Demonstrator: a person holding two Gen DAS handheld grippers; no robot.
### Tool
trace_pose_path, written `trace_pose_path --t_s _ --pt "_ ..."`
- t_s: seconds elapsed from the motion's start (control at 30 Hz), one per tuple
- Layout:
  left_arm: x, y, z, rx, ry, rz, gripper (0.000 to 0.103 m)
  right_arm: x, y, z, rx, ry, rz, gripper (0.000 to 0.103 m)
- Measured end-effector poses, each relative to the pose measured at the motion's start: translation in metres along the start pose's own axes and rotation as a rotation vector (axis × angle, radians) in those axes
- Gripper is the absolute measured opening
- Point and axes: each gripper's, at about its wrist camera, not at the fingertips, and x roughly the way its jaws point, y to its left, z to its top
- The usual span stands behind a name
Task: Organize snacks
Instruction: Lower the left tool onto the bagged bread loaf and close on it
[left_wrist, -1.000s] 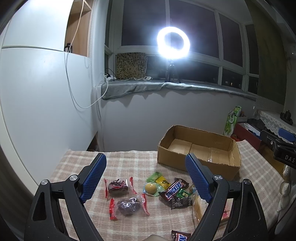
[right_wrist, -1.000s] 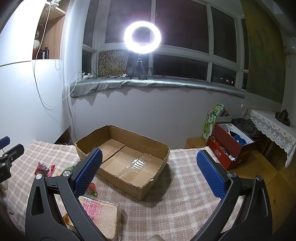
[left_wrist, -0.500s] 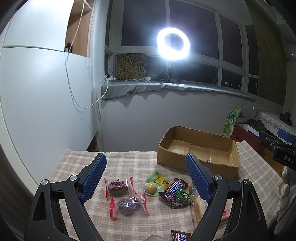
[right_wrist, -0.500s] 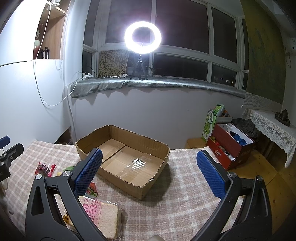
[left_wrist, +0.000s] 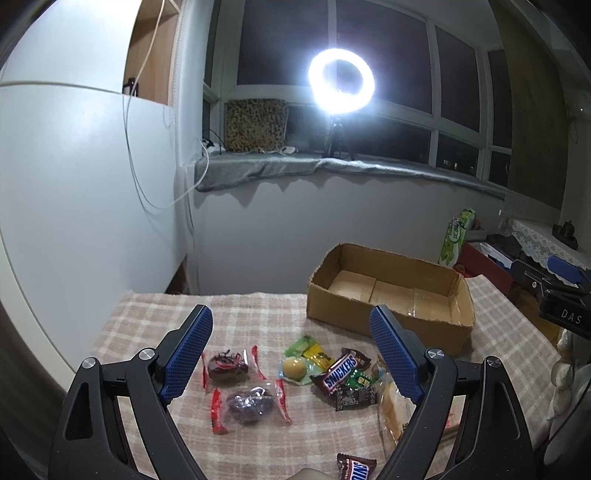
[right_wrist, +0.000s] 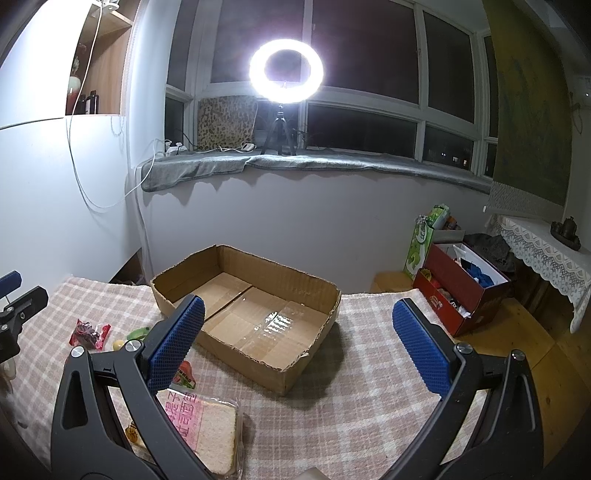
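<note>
Your left gripper hangs spread wide and empty above the snacks: two dark sweets, a yellow ball, a chocolate bar. They lie crowded, so closing carelessly could pinch two wrappers. The cardboard box sits empty. Your right gripper, also spread and empty, could clip its rim.

Beige-and-white plaid tablecloth, brown cardboard box, brown Snickers bar, leopard-print cushion.
</note>
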Motion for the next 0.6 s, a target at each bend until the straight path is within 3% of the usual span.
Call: trace_pose_path --t_s 0.1,0.4,0.6 --pt "0.002 -0.001 -0.003 0.004 0.019 -0.013 0.087 0.004 -0.002 0.000 -0.003 0.014 0.002 0.103" --pt "0.016 -0.013 -0.020 -0.009 0.141 -0.148 0.087 0.017 -0.011 -0.011 -0.055 0.129 0.063 0.103" --pt "0.028 -0.025 -0.040 -0.002 0.244 -0.234 0.078 0.035 -0.024 -0.032 -0.016 0.300 0.191 0.103"
